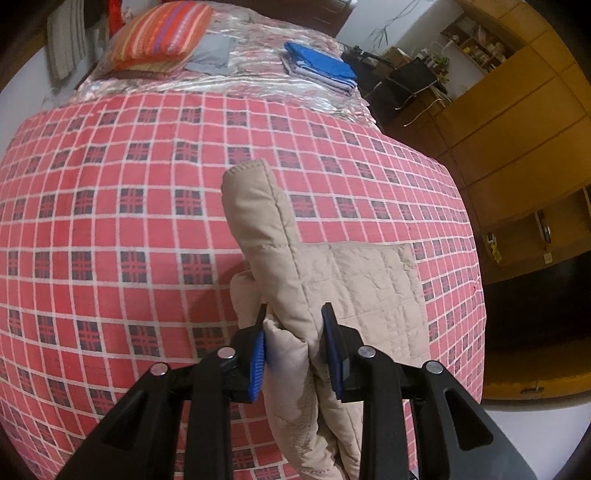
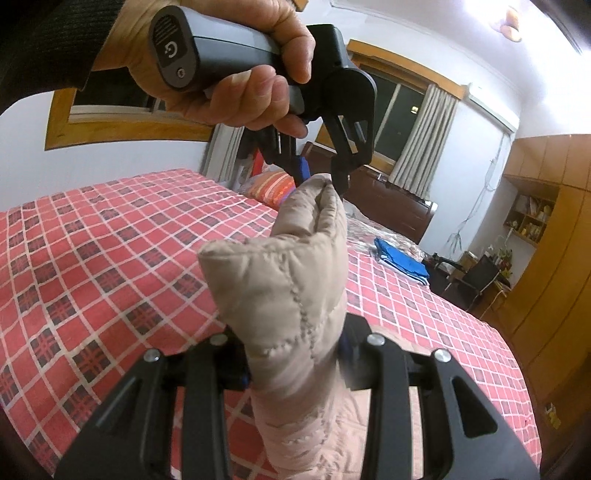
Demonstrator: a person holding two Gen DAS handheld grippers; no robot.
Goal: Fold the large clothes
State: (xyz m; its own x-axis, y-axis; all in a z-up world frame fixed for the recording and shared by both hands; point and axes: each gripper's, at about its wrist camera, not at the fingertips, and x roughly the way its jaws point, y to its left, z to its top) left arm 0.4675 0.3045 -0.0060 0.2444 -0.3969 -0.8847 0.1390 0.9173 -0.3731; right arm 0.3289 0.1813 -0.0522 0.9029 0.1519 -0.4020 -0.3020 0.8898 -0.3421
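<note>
Both grippers have hold of the beige quilted jacket (image 1: 295, 266), lifted above the bed's red checked blanket (image 1: 110, 221). The left gripper (image 1: 295, 343) has its blue-padded fingers (image 1: 258, 365) pinched in on a thick bunched fold, padding bulging up between them. From there one puffy edge stands up like a column, its rim stitched, while a flatter quilted panel with square stitching lies on the blanket to the right.

In the right wrist view the right gripper (image 2: 295, 354) is clamped on the same jacket, the fabric filling the gap and hiding the fingertips. A hand (image 2: 236, 74) grips the handle of the left gripper (image 2: 321, 177) higher up, its tips nipping the top corner of the jacket. The cloth is soft, matte, lightly creased, with dotted seam lines.

Farther up the bed sit a striped pillow (image 1: 162, 33) and a blue folded pile (image 1: 321, 62).
</note>
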